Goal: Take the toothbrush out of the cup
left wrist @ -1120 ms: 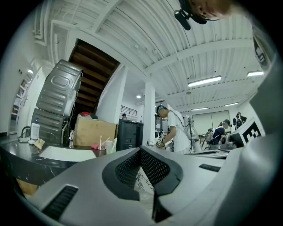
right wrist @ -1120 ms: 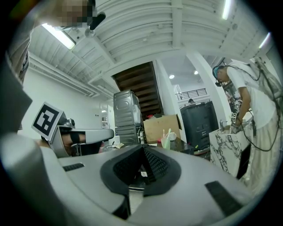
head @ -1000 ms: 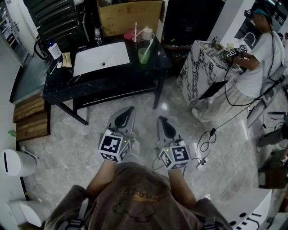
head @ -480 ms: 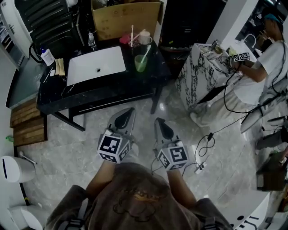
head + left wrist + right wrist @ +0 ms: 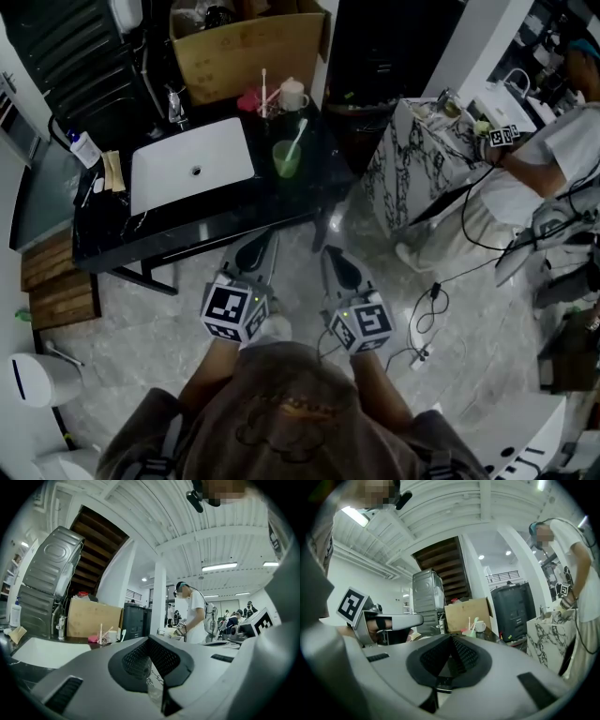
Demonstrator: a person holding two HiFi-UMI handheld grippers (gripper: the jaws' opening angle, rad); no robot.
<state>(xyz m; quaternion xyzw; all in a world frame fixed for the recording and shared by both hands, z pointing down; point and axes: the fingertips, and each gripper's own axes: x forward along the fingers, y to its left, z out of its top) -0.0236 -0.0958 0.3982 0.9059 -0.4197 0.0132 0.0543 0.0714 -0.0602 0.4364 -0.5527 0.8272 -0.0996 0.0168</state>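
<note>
Left gripper (image 5: 262, 242) and right gripper (image 5: 334, 254) are pressed together, empty; the green cup (image 5: 286, 159) seems light, so pulling the toothbrush (image 5: 296, 138) askew may tip it.

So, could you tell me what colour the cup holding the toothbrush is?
The cup is green, clearest in the head view.

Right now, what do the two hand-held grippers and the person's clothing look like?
The left gripper and right gripper match: pale grey tapered shells, black mesh-textured pads inside the jaws. Each carries a cube with black-and-white square markers. The person wears a brown printed top.
</note>
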